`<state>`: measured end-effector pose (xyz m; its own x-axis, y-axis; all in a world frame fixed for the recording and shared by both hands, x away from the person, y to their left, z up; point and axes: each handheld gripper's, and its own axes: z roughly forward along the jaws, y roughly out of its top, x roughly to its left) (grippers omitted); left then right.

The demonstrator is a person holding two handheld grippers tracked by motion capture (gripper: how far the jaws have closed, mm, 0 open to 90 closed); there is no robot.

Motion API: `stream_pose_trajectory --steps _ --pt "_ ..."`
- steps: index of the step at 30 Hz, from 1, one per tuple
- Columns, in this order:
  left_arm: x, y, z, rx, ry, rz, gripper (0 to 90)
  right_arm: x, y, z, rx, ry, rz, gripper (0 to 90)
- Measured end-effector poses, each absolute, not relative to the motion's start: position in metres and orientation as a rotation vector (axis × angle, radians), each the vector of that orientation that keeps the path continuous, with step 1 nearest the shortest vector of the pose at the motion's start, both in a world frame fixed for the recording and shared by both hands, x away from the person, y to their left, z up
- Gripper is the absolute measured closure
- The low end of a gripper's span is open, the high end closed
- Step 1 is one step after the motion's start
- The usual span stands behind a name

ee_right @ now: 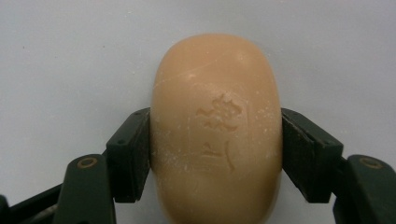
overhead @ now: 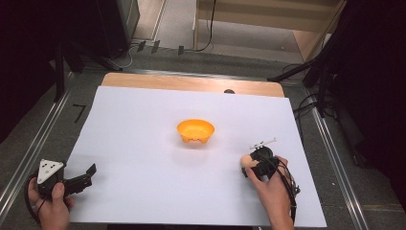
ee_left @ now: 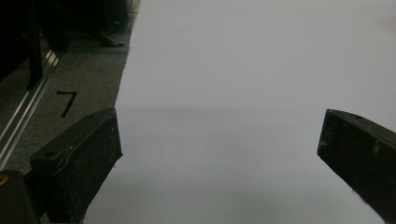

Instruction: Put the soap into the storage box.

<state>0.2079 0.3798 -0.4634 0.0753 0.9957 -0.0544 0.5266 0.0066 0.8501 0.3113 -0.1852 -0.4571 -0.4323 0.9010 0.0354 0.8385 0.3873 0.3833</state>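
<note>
A peach-coloured oval bar of soap with stamped characters lies on the white sheet. My right gripper is shut on it, both black pads pressed against its long sides. From above, the soap peeks out at the left of the right gripper, near the sheet's front right. An orange bowl stands mid-sheet, apart from both grippers. My left gripper rests at the front left edge, its jaws wide apart with nothing between them. In its own view, the left gripper faces bare white sheet.
The white sheet covers most of the wooden table. Grey floor with a metal rail and a taped mark lies to the left. Dark stands and cables surround the table on both sides.
</note>
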Motion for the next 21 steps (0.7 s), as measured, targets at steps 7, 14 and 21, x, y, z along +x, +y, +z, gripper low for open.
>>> stream_pose_trajectory --steps 7,14,21 --pt "0.208 0.38 -0.463 1.619 1.546 0.798 0.0 0.312 -0.186 -0.457 1.537 2.483 0.53 32.7" --pt "0.209 0.38 -0.464 1.618 1.544 0.794 0.1 0.317 -0.189 -0.454 1.493 2.517 0.516 33.0" --pt "0.209 0.38 -0.463 1.62 1.546 0.796 0.0 0.323 -0.194 -0.444 1.372 2.563 0.573 33.0"
